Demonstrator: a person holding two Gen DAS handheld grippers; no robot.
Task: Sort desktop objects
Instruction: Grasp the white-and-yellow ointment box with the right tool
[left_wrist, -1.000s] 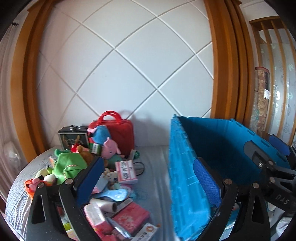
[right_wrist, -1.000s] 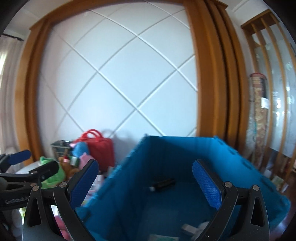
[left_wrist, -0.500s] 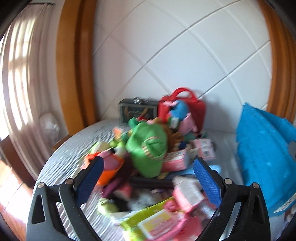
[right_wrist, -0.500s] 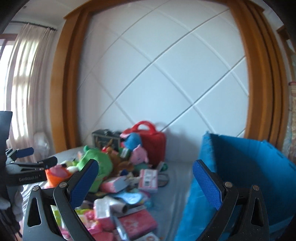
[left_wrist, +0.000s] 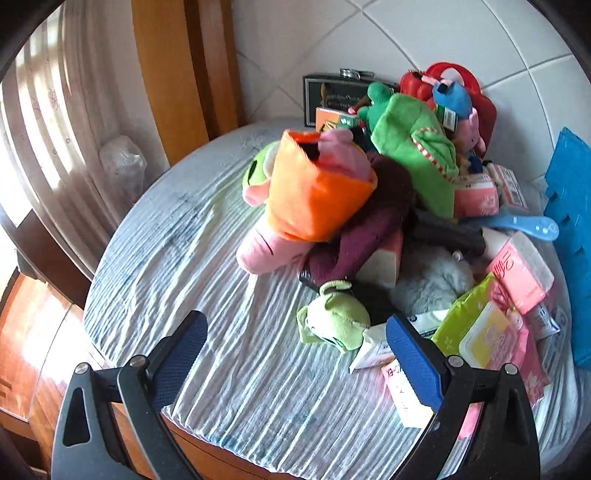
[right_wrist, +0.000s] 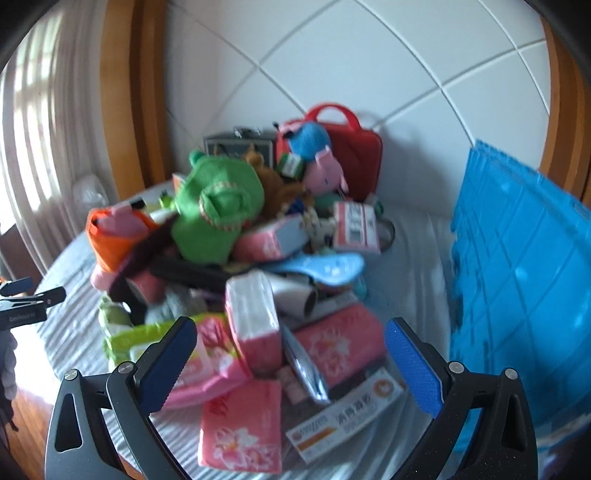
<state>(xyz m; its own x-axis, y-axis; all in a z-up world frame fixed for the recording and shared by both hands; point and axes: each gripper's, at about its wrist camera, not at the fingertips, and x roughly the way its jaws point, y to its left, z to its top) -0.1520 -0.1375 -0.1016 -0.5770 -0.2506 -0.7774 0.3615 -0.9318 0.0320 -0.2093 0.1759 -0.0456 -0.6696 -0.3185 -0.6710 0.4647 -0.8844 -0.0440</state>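
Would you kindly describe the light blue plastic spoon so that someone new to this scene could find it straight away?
Start at the tall blue crate on the right of the cloth-covered table, then look left to the pile of toys and packets. The light blue spoon lies flat across the middle of that pile, just below the green plush. It is the only smooth, pale blue plastic thing among soft toys and pink packets.

A sheer curtain (left_wrist: 55, 122) hangs beside wooden trim (left_wrist: 173, 74), perhaps a doorframe.

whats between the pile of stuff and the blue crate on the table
In the right wrist view, only bare white tablecloth lies between the pile and the blue crate.
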